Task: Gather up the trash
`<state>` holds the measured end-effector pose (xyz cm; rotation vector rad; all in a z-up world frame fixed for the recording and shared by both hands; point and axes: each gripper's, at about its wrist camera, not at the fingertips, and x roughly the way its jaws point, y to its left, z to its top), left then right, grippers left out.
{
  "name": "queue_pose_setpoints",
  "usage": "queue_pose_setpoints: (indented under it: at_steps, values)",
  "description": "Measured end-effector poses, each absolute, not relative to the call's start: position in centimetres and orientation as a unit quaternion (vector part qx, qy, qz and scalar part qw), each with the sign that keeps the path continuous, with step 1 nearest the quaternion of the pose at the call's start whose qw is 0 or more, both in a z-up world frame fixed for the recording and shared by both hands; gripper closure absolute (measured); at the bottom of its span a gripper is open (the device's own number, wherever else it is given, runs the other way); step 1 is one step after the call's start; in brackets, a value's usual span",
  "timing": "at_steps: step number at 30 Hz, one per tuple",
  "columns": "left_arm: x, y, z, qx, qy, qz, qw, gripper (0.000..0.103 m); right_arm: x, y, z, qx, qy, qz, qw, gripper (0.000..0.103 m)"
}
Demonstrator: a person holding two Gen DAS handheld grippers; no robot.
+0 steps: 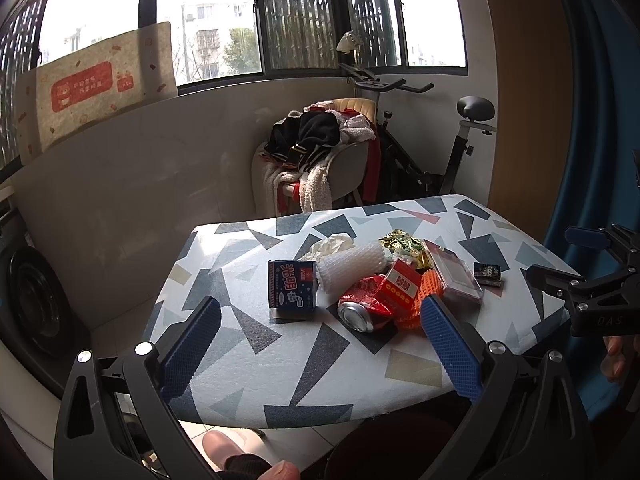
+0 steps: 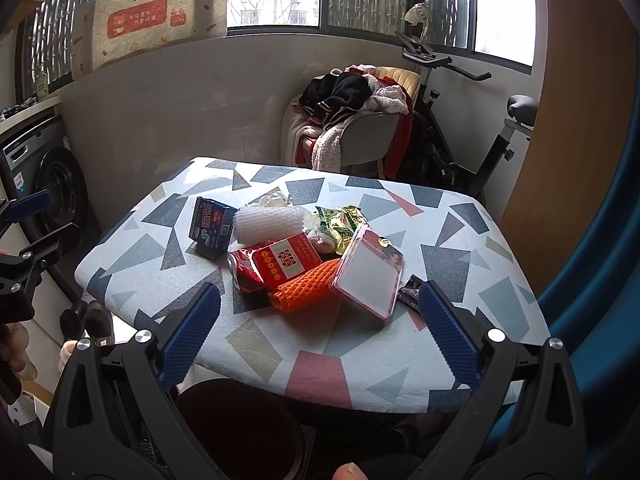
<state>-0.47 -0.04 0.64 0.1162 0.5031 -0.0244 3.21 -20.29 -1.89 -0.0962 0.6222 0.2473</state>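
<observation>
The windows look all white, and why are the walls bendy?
Left wrist view: daylight overexposes the big glass windows, and the fisheye lens curves the white wall. Right wrist view: same glare and bending; the crushed red soda can stays sharp.

The blue carton [image 1: 292, 290] carries large white characters 光明. The red box [image 2: 286, 263] bears a gold 囍 on a pale panel. On the right gripper's black body [image 1: 604, 316] — seen from the left wrist — the letters "DAS" show. The mat [image 1: 100, 84] on the windowsill has white characters on red — too small to read.

A home's enclosed balcony: a washing machine [image 2: 52, 192], an exercise bike [image 1: 452, 152] and a clothes-heaped chair [image 1: 332, 152] stand beneath barred windows [image 1: 296, 16].
</observation>
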Motion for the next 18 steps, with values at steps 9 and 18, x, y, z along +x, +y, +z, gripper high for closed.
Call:
queue_pose_setpoints:
  at_steps: [9,18]
  values:
    - [-0.7,-0.1,-0.5,0.057,0.251,-0.011,0.966,0.005,3.2,-20.3,-2.4,-0.047,0.308,0.119,0.943,0.006]
    - [1.0,1.7,-3.7,0.018,0.283,-0.026,0.959,0.005,4.0,-21.2,-6.1,-0.021,0.330,0.128,0.935,0.006]
